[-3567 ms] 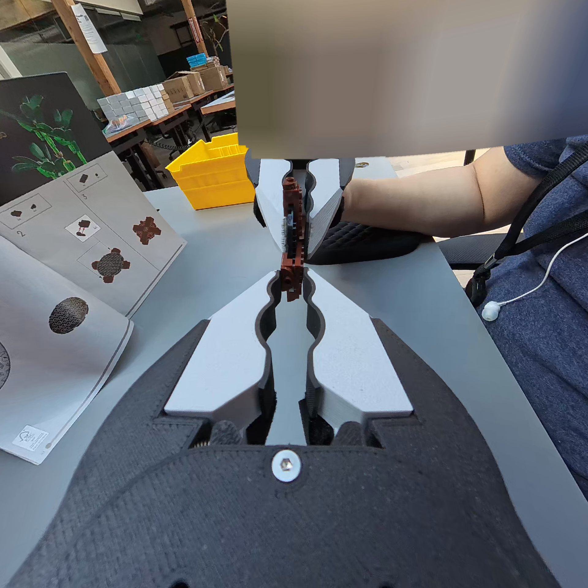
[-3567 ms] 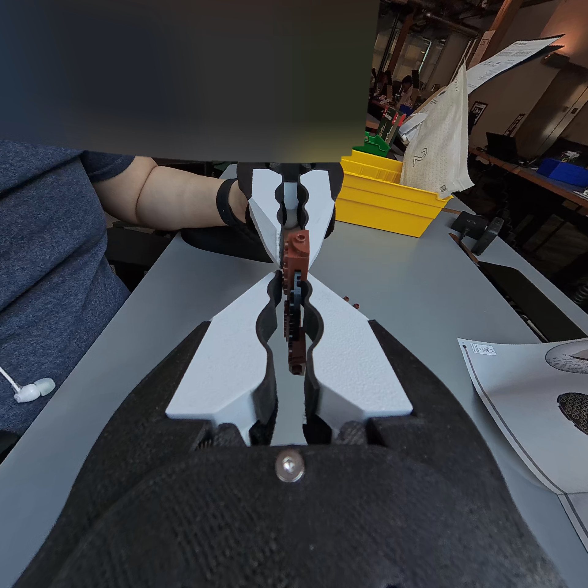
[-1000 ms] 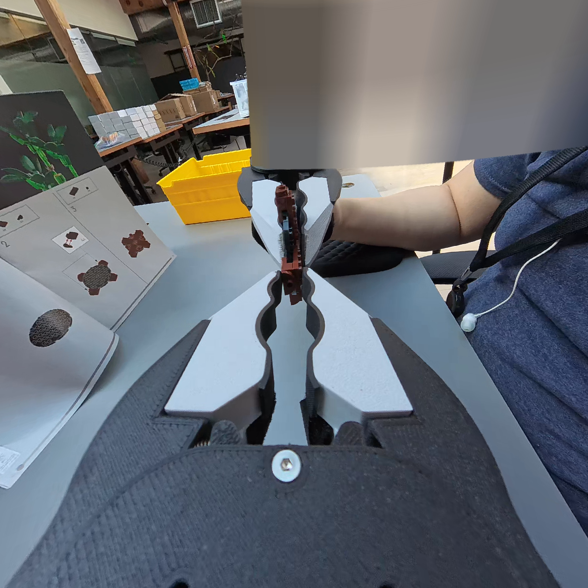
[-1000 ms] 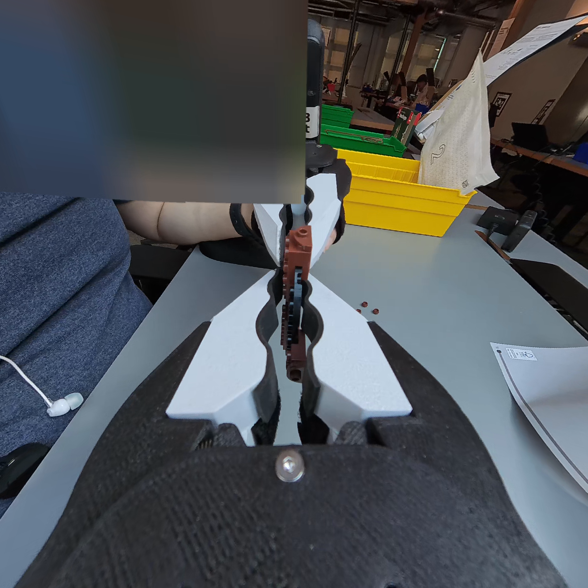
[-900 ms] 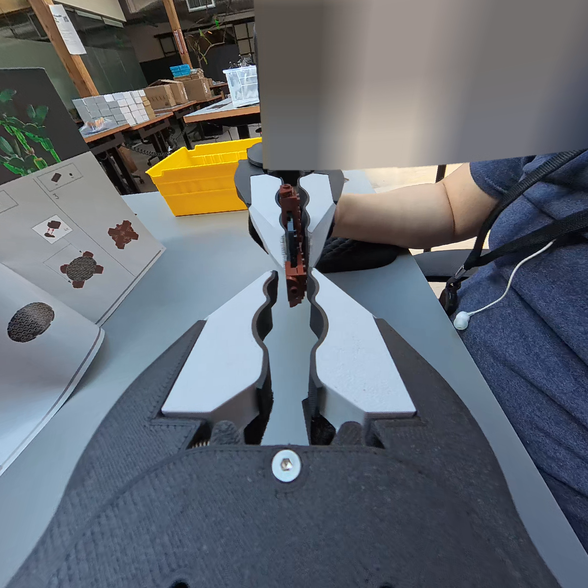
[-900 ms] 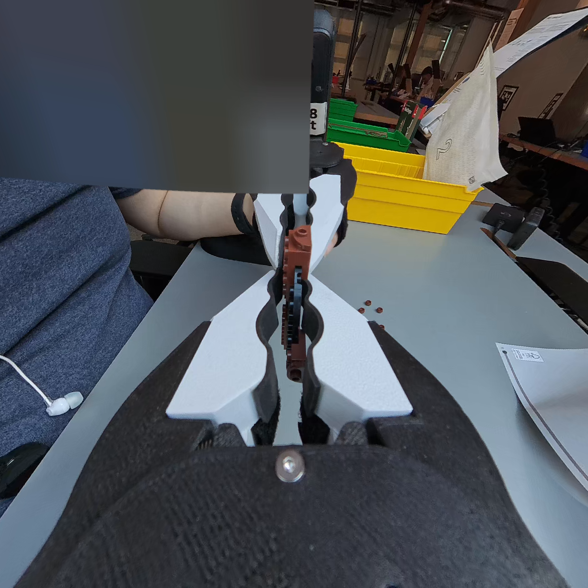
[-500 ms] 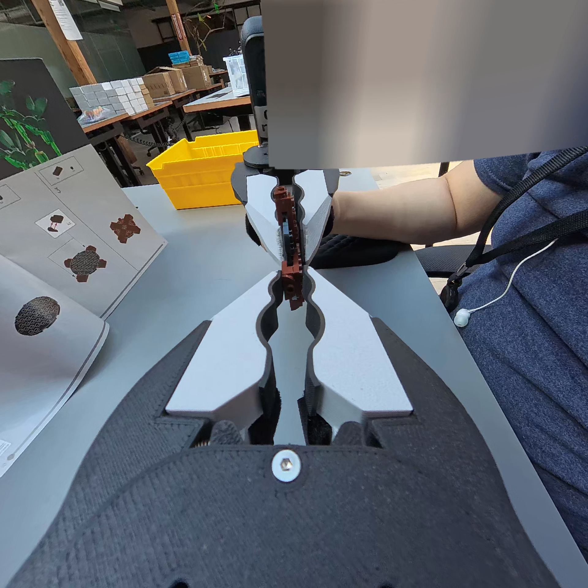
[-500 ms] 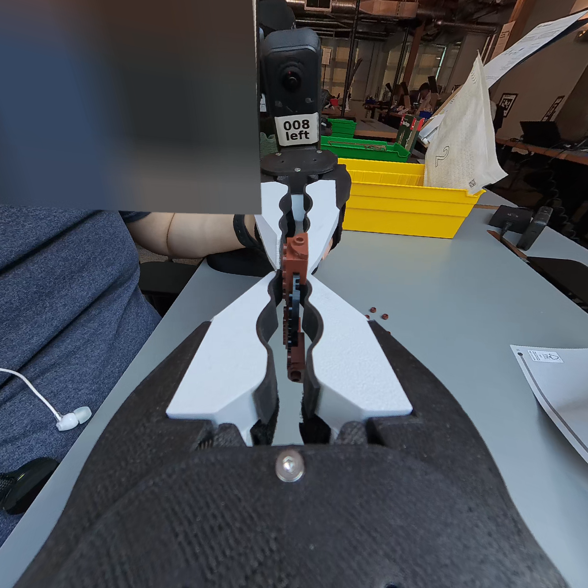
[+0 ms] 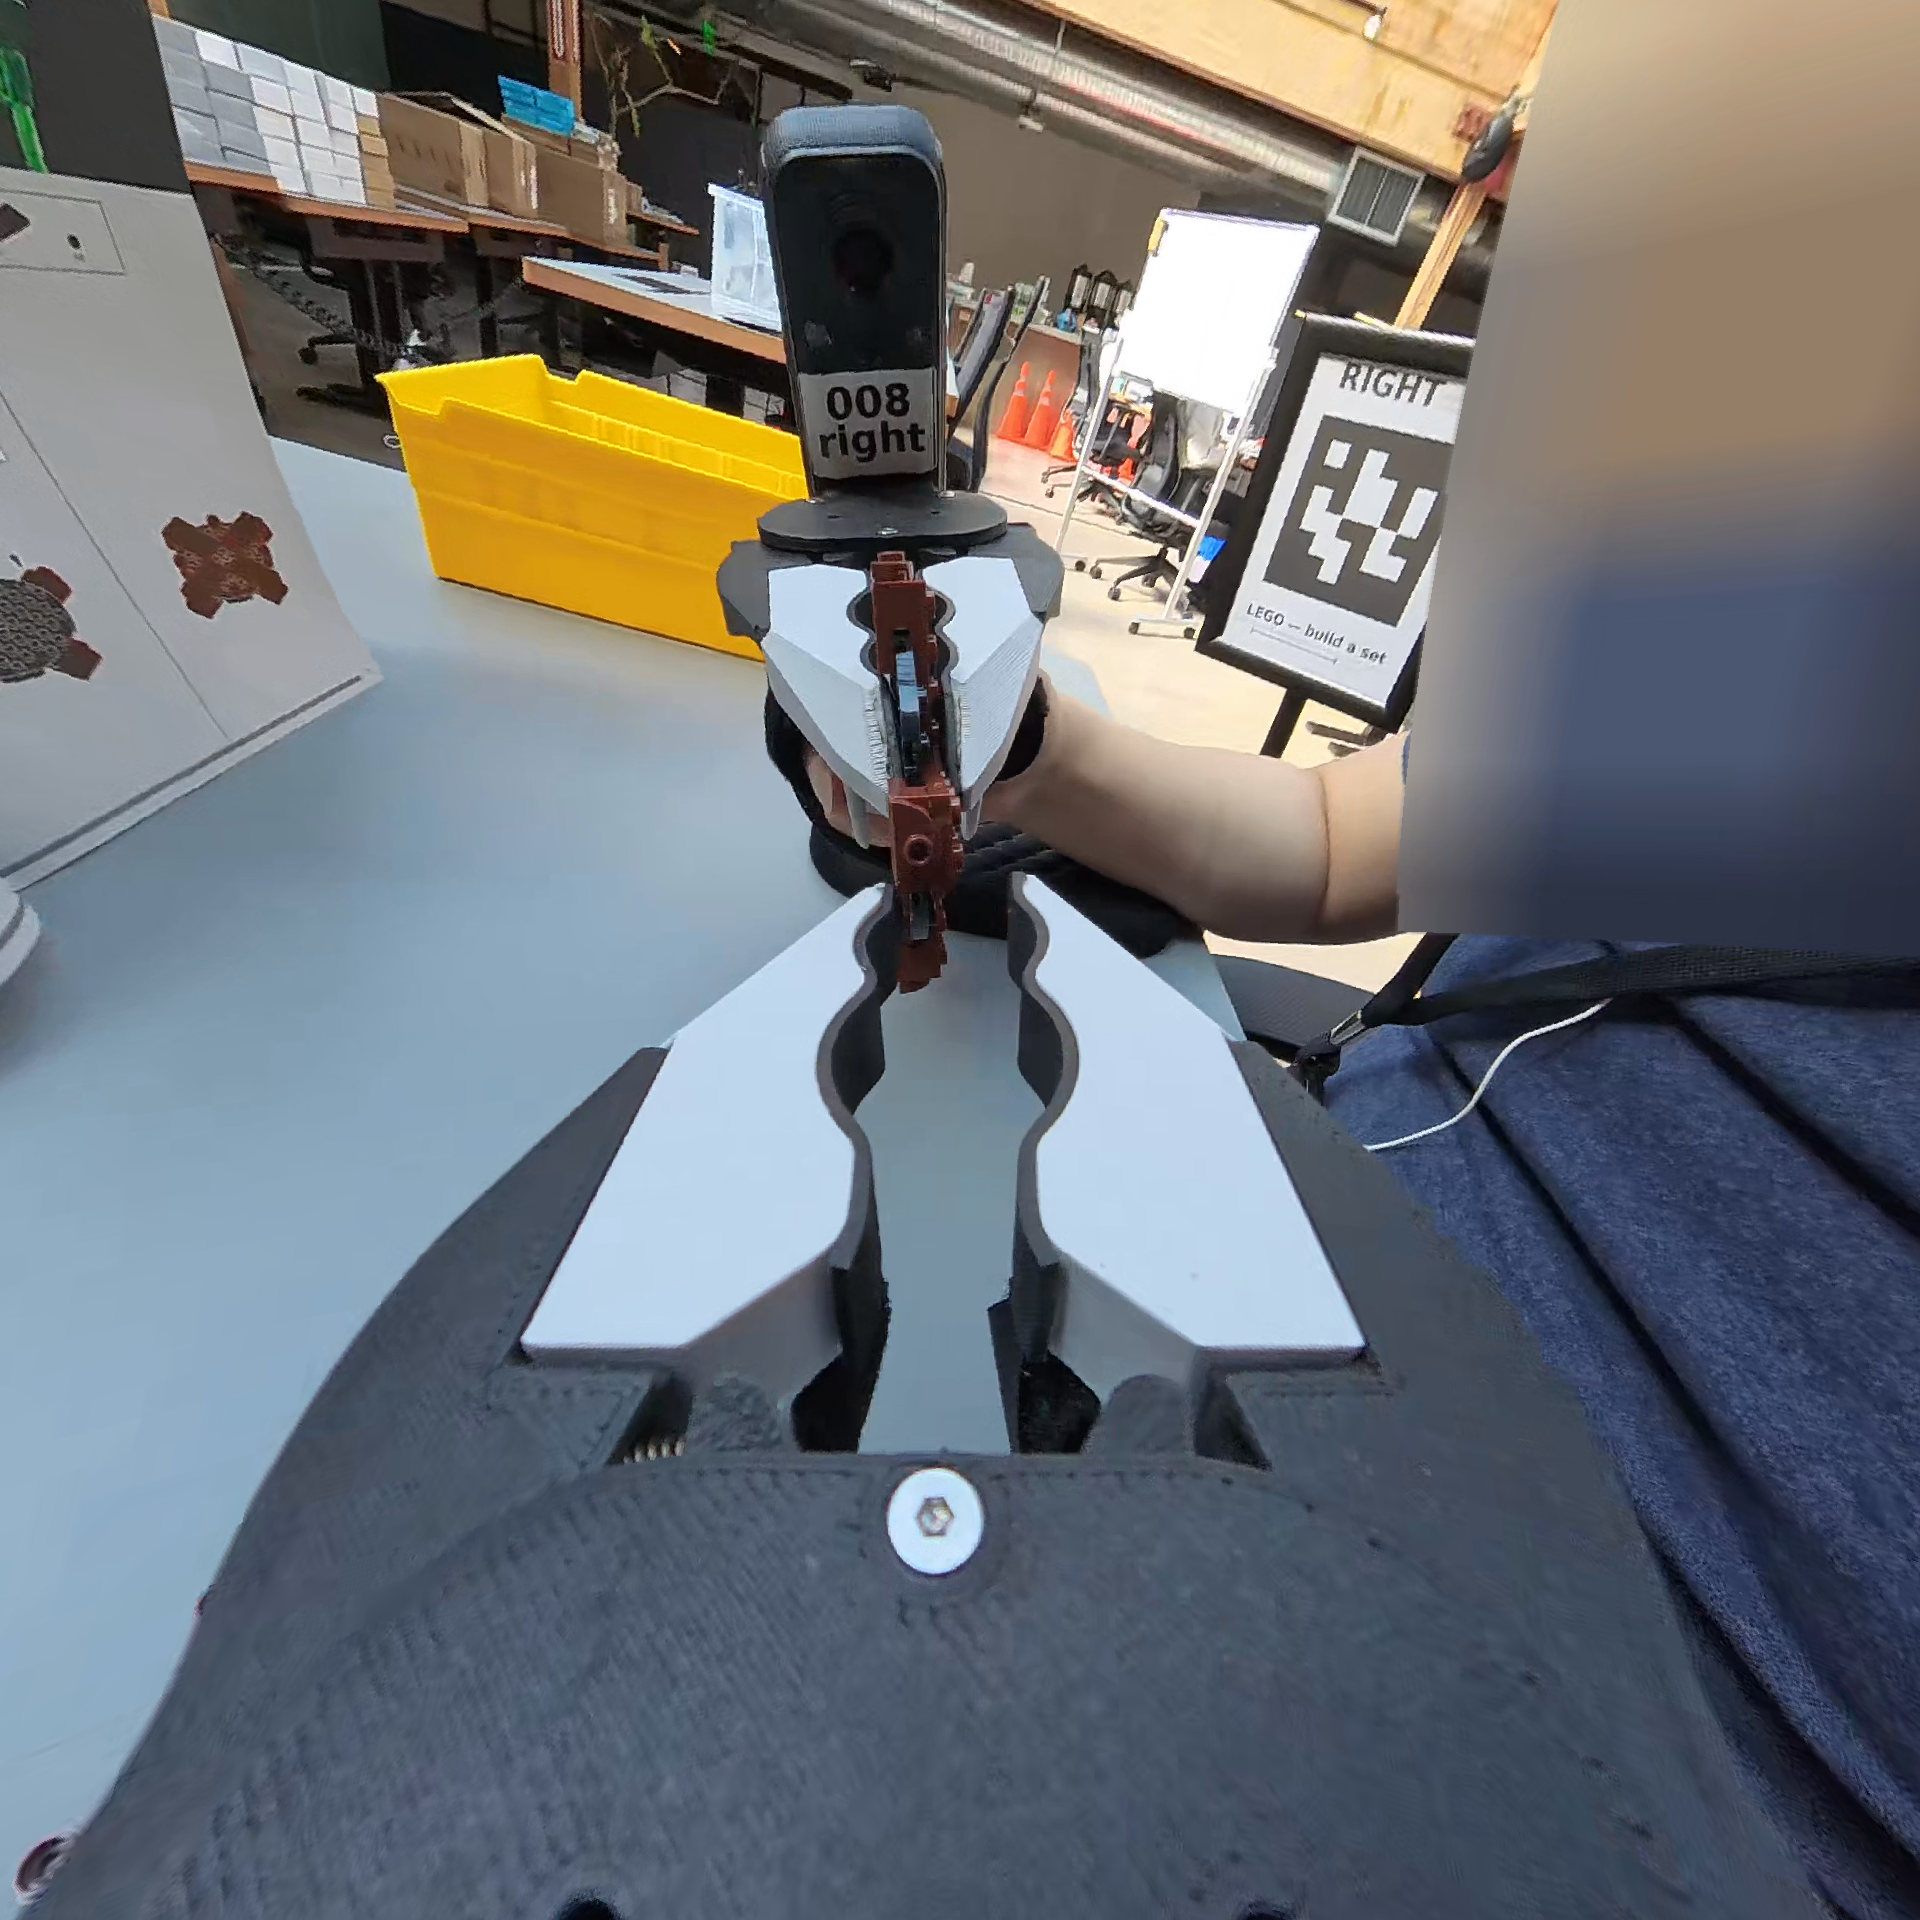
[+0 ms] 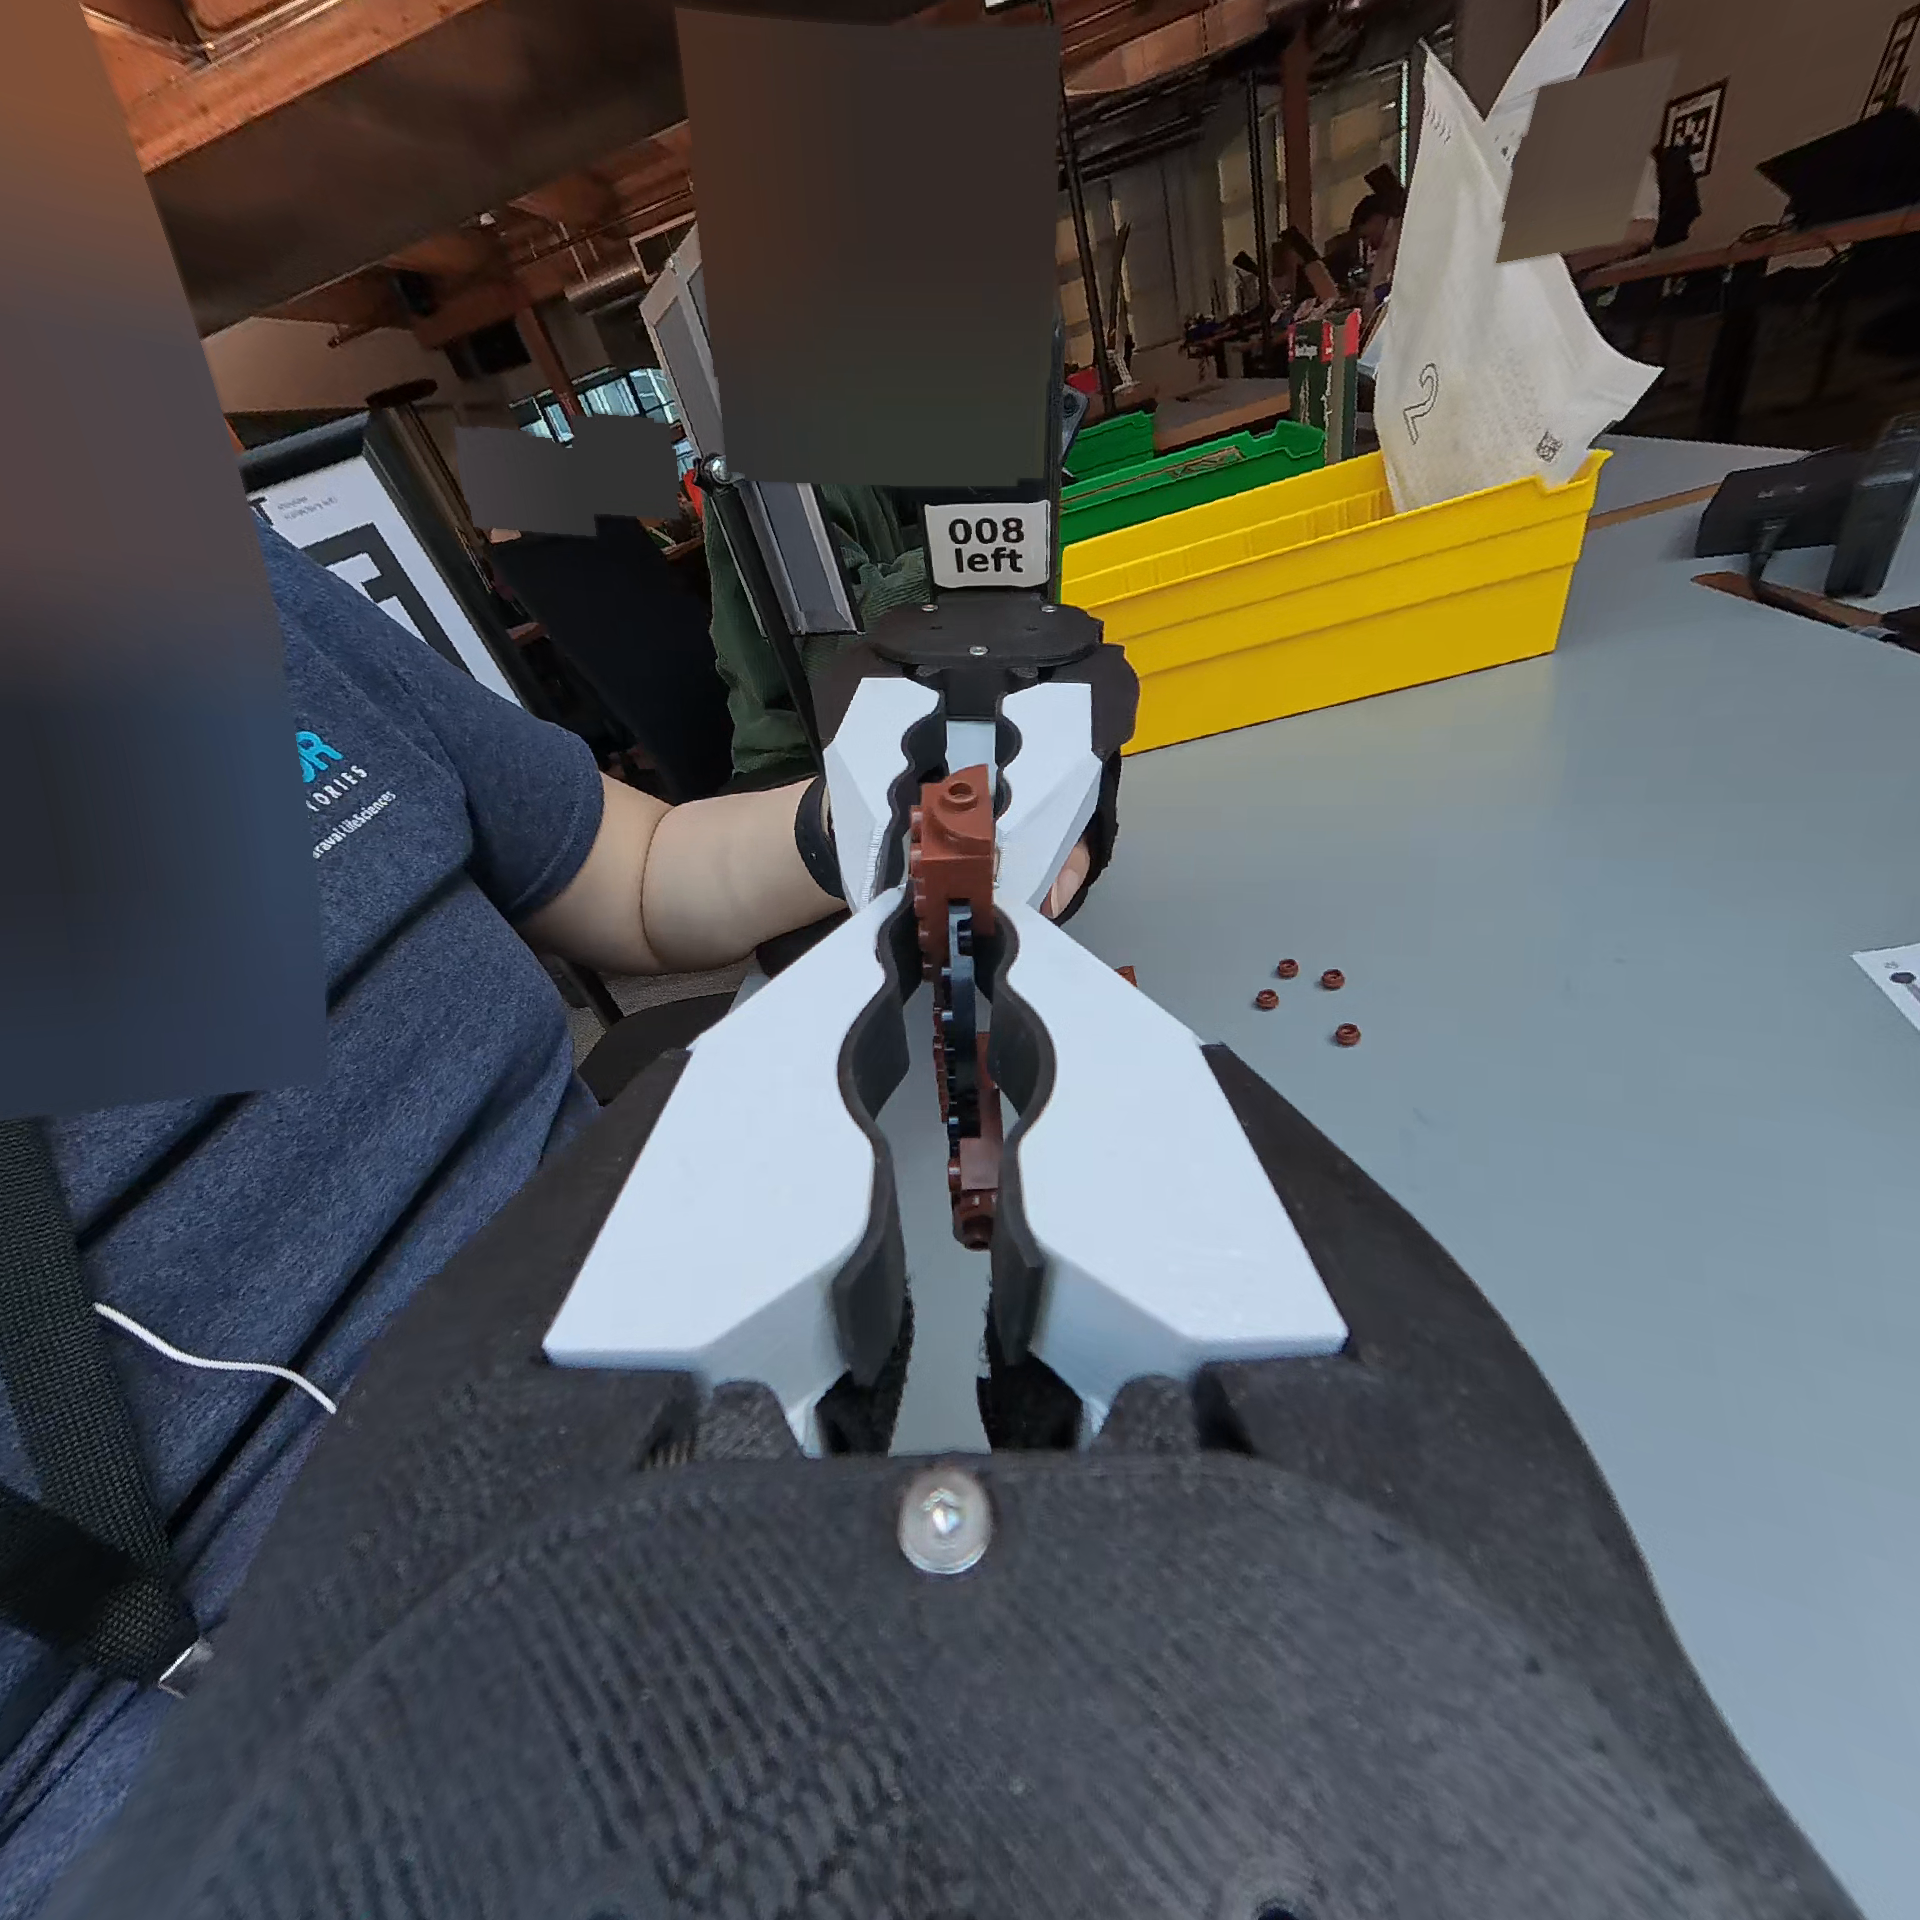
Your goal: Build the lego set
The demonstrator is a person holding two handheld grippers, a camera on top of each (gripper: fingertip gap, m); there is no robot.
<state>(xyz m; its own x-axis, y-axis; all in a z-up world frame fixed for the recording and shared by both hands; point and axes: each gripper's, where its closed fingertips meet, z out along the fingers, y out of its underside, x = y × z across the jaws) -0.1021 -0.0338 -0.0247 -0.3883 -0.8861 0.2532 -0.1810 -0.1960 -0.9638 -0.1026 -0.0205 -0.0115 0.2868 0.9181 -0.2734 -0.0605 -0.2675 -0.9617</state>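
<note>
A flat brown and black lego assembly [image 10: 961,1039] stands on edge between the fingers of my right gripper [image 10: 956,920], which is shut on it above the grey table [image 10: 1558,1039]. A brown brick [image 10: 958,831] at its far end pokes out toward my left gripper [image 10: 956,883]. In the left wrist view, my left gripper [image 9: 948,896] is open. The assembly's near end [image 9: 914,935] sits in the gap between its tips, close to the left fingertip [image 9: 862,935]. The right gripper [image 9: 920,831] faces it tip to tip.
A yellow bin [image 9: 582,499] stands at the back of the table and holds a white paper bag [image 10: 1475,343]. The open instruction booklet [image 9: 156,520] is at the left. Several small brown round studs [image 10: 1309,997] lie on the table. A person's torso [image 9: 1662,1247] is close by. The tips of both grippers are at nearly the same place.
My left gripper's jaws have opened and let go of the assembly's end. Both grippers have tilted upward. The right gripper still holds the assembly.
</note>
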